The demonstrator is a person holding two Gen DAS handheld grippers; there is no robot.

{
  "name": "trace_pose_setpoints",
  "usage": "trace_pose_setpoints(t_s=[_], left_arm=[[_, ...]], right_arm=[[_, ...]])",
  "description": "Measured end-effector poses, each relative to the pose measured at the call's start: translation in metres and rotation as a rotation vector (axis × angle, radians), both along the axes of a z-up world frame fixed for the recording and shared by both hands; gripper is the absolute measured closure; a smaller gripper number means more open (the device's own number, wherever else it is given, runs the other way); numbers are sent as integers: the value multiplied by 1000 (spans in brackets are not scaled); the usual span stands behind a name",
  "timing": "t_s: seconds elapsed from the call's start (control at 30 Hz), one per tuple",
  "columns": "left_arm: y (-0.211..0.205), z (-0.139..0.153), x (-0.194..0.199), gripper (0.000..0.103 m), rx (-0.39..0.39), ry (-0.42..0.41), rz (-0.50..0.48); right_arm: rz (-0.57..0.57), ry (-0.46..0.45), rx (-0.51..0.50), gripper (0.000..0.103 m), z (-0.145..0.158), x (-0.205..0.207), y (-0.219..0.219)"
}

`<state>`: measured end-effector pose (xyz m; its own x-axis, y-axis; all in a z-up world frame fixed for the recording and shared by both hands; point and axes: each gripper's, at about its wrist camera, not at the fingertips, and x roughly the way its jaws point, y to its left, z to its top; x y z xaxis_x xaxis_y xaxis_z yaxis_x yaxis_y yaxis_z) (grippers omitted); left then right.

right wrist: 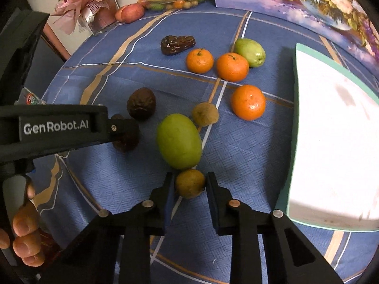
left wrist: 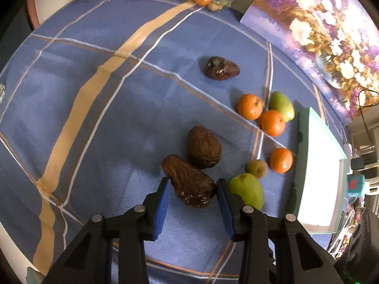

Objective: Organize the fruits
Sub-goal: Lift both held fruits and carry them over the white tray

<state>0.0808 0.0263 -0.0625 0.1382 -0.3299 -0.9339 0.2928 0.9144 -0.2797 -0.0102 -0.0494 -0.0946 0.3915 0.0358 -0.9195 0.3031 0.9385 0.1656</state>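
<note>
**Both tools clamped on fruit, nothing lifted yet**

Left tool (left wrist: 192, 190) is clenched across a wrinkled dark fruit (left wrist: 189, 182) lying on the worktop (left wrist: 94, 123); the skin looks shrivelled and soft, so it probably bruises easily. The grip sits mid-body, which looks sound. Right tool (right wrist: 189, 184) grips a small brown fruit (right wrist: 189, 183) touching the green fruit (right wrist: 179, 141). It looks light and firm but round, so it may roll out. The white tray (right wrist: 331, 142) sits just beside them.

Three tangerines (right wrist: 248, 102), two green mangoes (right wrist: 179, 141), two small brownish kiwis (right wrist: 190, 183) and three dark, shrivelled fruits (left wrist: 189, 181) (their kind unclear) lie scattered on the blue checked cloth, the nearest kiwi touching the larger mango's near end.
</note>
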Motion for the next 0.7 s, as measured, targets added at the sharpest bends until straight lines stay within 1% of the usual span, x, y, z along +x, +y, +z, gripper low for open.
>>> trace_pose_setpoints(t_s=[0.13,0.27,0.3,0.4,0.53,0.63,0.7], left_arm=[[4,19,-2,61,-29,-46,2],[4,37,-5,61,-62,-107,4],[3,42,-4,61,-67,-112,1],[-3,51,-2,61,-83,-123,-20],[-25,59,-11,61,-105,-137,-73],[-48,62,-21,61,-111,-148,-131],[-64,61,-25,61,-112,-150,-168]], right_arm=[[-15,-20,11,75,9,-8,4],[-55,-83,24,75,29,-18,-10],[-73,-93,18,75,33,-18,-13],[-162,-104,-11,75,40,-25,-35],[-283,-116,-30,75,51,-42,-68],[-382,-112,-34,75,55,-56,-95],[-426,-105,-39,75,54,-64,-105]])
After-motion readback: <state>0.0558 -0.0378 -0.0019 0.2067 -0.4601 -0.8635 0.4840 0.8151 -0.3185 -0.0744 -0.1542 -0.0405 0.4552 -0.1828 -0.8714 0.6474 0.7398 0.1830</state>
